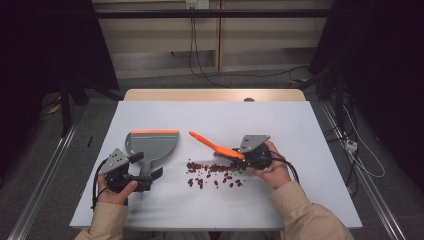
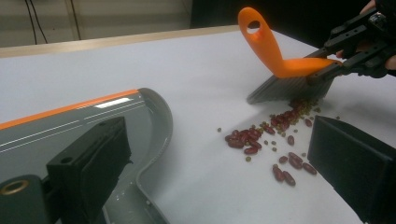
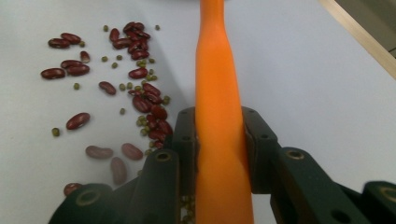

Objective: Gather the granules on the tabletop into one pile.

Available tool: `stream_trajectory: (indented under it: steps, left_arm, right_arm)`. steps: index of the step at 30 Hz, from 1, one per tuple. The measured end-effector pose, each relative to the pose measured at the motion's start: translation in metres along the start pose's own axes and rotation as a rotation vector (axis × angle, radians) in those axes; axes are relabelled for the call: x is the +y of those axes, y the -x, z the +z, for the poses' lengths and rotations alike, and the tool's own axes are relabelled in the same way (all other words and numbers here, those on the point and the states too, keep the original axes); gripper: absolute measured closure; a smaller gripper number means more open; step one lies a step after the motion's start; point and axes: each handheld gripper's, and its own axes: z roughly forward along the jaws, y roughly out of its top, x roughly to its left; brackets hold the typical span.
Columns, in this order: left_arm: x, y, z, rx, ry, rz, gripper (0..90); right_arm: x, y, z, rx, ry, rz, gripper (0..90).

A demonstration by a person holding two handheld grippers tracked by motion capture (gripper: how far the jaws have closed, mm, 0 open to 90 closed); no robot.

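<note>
A grey dustpan [image 1: 152,142] with an orange front edge lies flat on the white tabletop [image 1: 300,125], left of centre. My left gripper [image 1: 146,166] sits at its handle with the jaws wide apart. In the left gripper view the pan [image 2: 93,121] lies under the left jaw, and the right jaw stands well clear of it. My right gripper [image 1: 245,157] is shut on the orange handle of a small brush [image 1: 210,144]. The brush's grey bristles [image 2: 289,88] rest on the table at the edge of scattered red and small green beans [image 1: 215,172]. The right gripper view shows both pads pressed on the handle [image 3: 217,84].
The beans [image 2: 266,135] spread in a loose patch between the brush and the dustpan's mouth. The table's wooden far edge [image 1: 215,94] runs behind the white top. Cables [image 1: 360,150] and metal rails lie on the floor at both sides.
</note>
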Motion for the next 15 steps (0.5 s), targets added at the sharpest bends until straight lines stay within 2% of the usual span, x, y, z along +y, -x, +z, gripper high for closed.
stream_trajectory:
  steps: [3, 5, 9, 11, 13, 15]
  left_arm:
    - [-0.0001, -0.0004, -0.0006, 0.002, -0.005, 0.003, 5.4]
    - [-0.0001, -0.0004, -0.0006, 0.002, -0.005, 0.002, 5.4]
    - [-0.0001, 0.0001, 0.0005, 0.000, -0.004, 0.001, 5.4]
    - [-0.0002, 0.0000, 0.0007, 0.000, -0.007, 0.003, 5.4]
    - [-0.0002, 0.0000, 0.0006, 0.001, -0.009, 0.001, 5.4]
    - [-0.0002, -0.0003, 0.0007, 0.000, -0.006, 0.000, 5.4]
  right_arm:
    - [-0.0006, -0.0015, -0.0012, 0.022, 0.012, -0.010, 71.2]
    - [-0.0010, -0.0024, -0.0017, 0.056, 0.032, -0.007, 71.2]
    - [0.0021, -0.0071, -0.0010, 0.069, 0.034, -0.043, 71.2]
    - [0.0030, -0.0079, -0.0008, 0.090, 0.045, -0.050, 71.3]
    - [0.0041, -0.0072, -0.0009, 0.079, 0.044, -0.062, 71.2]
    - [0.0051, -0.0027, -0.0022, 0.075, 0.065, -0.051, 71.2]
